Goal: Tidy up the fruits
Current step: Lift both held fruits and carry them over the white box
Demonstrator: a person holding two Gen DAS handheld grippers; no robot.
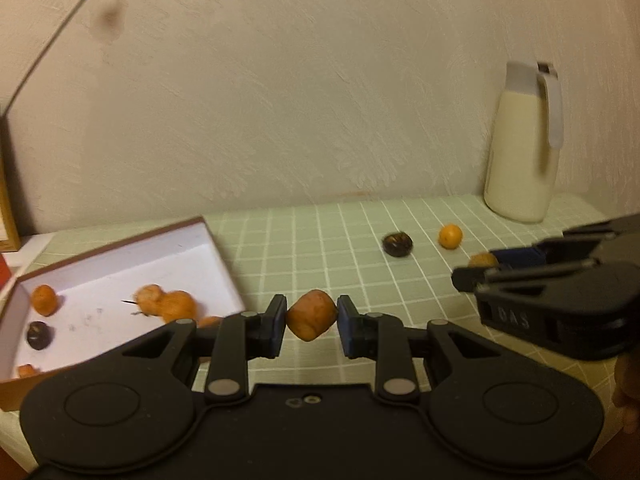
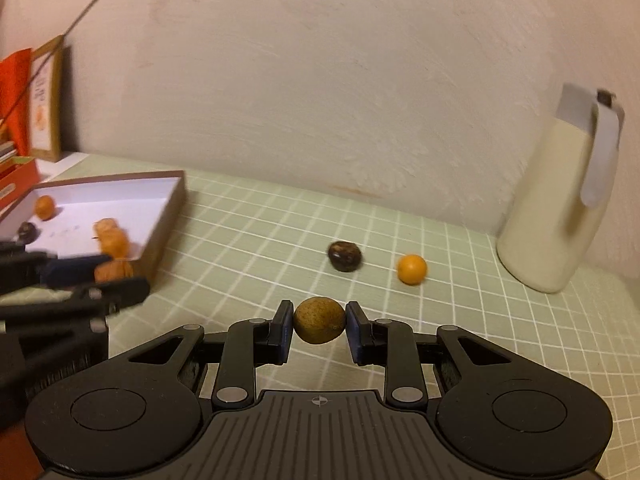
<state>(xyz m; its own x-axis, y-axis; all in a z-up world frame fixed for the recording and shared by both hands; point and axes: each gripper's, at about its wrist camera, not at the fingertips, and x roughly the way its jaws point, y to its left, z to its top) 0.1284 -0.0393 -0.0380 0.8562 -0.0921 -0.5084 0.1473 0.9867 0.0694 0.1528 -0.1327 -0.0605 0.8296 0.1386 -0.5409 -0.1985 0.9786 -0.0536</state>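
Note:
My left gripper is shut on a lumpy orange fruit, held above the checked tablecloth just right of the open white box. My right gripper is shut on a round brownish-green fruit. Each gripper shows in the other's view: the right gripper at the right edge, the left gripper at the left beside the box. A dark fruit and a small orange fruit lie loose on the cloth. In the box sit several orange fruits and a dark one.
A tall cream jug with a grey handle stands at the back right against the wall. A framed picture and red boxes stand at the far left behind the white box. A thin cord slants across the wall.

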